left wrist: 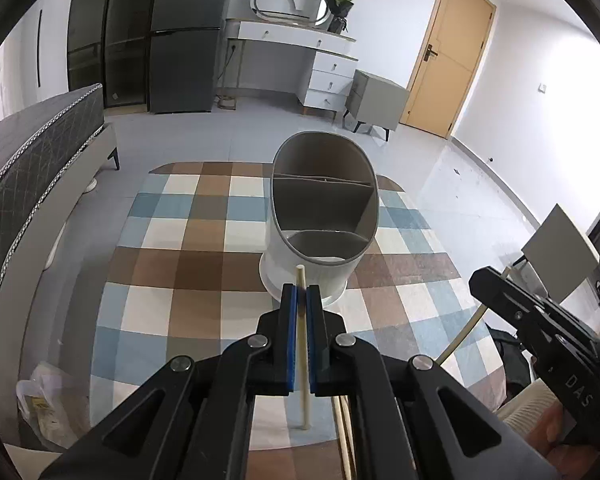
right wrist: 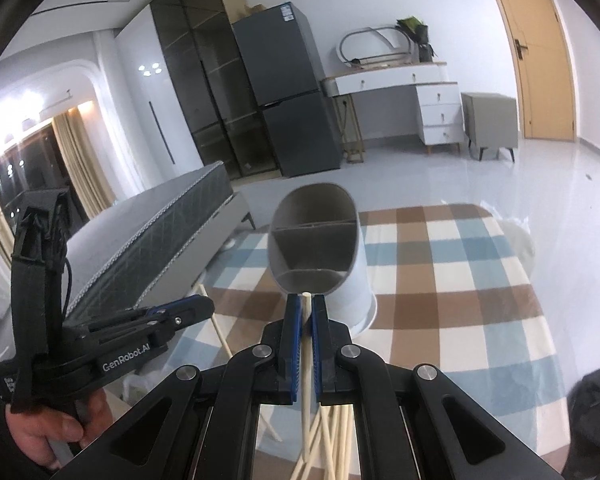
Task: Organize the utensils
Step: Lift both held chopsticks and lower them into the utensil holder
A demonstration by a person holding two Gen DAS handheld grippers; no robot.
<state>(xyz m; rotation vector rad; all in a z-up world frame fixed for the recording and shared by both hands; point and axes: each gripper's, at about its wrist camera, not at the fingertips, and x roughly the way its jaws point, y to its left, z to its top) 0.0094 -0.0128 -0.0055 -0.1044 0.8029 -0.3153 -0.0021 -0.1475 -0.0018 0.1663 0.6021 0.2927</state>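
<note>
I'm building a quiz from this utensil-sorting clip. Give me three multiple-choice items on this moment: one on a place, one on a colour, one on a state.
1. Where does the grey utensil holder stand?
A. on the checked tablecloth
B. on the floor
C. on the bed

2. What colour are the pads of the left gripper?
A. red
B. blue
C. white

3. What is the state of the right gripper?
A. open and empty
B. shut on a chopstick
C. shut on a spoon

Answers:
1 A, its base sits on the checked cloth.
2 B, blue strips line both jaws.
3 B, a pale stick runs between the closed jaws.
</note>
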